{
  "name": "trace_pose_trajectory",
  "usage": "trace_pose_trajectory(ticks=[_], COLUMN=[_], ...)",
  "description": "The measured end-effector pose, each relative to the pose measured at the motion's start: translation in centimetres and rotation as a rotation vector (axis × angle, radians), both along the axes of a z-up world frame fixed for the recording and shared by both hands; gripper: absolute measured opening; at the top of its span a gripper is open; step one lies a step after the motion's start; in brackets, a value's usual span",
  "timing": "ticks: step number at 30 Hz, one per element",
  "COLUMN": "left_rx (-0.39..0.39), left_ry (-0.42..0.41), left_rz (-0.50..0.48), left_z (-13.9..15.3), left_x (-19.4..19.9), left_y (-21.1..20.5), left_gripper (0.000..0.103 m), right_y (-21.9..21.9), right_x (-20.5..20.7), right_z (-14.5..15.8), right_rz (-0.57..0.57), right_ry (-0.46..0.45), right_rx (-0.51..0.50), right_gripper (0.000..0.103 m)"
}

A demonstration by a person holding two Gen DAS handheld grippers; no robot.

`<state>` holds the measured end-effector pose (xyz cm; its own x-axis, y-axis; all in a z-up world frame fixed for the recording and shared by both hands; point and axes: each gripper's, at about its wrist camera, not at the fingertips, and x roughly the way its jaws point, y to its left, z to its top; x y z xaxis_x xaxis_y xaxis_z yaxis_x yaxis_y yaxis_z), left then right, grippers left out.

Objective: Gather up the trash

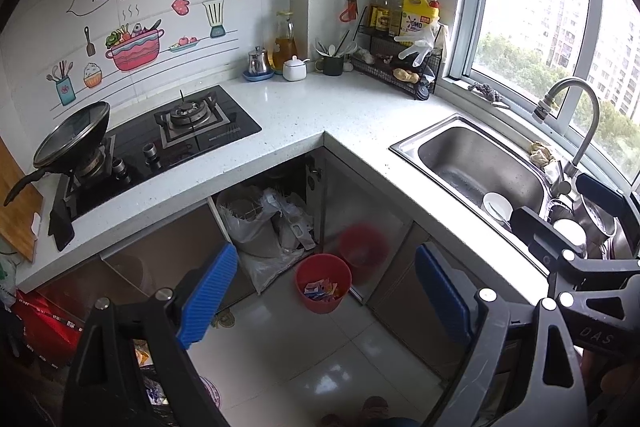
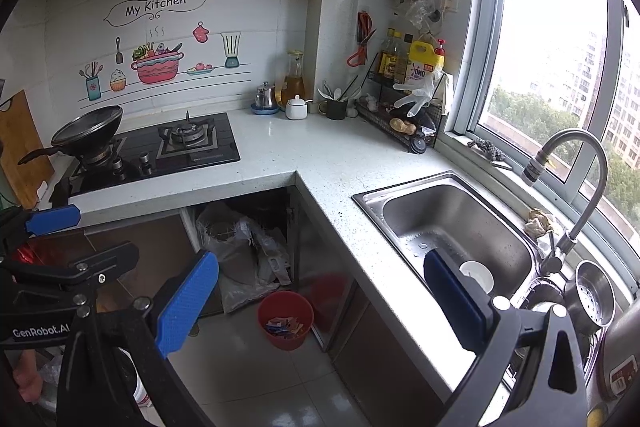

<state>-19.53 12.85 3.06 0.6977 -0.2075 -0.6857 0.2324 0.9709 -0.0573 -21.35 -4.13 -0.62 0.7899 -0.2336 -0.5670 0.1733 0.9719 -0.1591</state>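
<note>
A red trash bin (image 1: 323, 282) (image 2: 285, 319) stands on the tiled floor in the corner under the counter, with coloured wrappers inside it. My left gripper (image 1: 324, 297) is open above the floor, its blue pads wide apart with nothing between them; the bin shows in the gap. My right gripper (image 2: 320, 307) is open too and holds nothing, its left pad over the floor and its right pad before the sink (image 2: 452, 223). The right gripper (image 1: 568, 215) also shows in the left wrist view at the right, over the sink. The left gripper (image 2: 52, 239) shows at the left edge of the right wrist view.
An L-shaped white counter (image 1: 304, 115) carries a gas hob (image 1: 188, 131) with a wok (image 1: 72, 135), jars, a bottle rack (image 1: 400, 39) and a sink with dishes (image 1: 498, 207). Plastic bags (image 1: 260, 223) fill the open cabinet beside the bin. A faucet (image 2: 576, 179) arches over the sink.
</note>
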Motion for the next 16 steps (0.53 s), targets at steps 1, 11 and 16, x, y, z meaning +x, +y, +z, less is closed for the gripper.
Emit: trace_pose_trajectory(ticks=[1,11,16], left_rx=[0.000,0.003,-0.001], left_ry=[0.000,-0.015,-0.018], left_rz=[0.000,0.004,0.013], left_z=[-0.01,0.11,0.03], left_x=[-0.05,-0.56,-0.71], left_y=[-0.03,-0.41,-0.49], left_gripper=[0.089,0.089,0.089], right_y=[-0.05,0.26,0.37], right_x=[0.00,-0.31,-0.39], right_z=[0.00,0.09,-0.06], right_rz=[0.000,-0.011,-0.013], right_ry=[0.001,0.000,0.007], right_rx=[-0.001,0.004,0.012], right_gripper=[0.103,0.103,0.103])
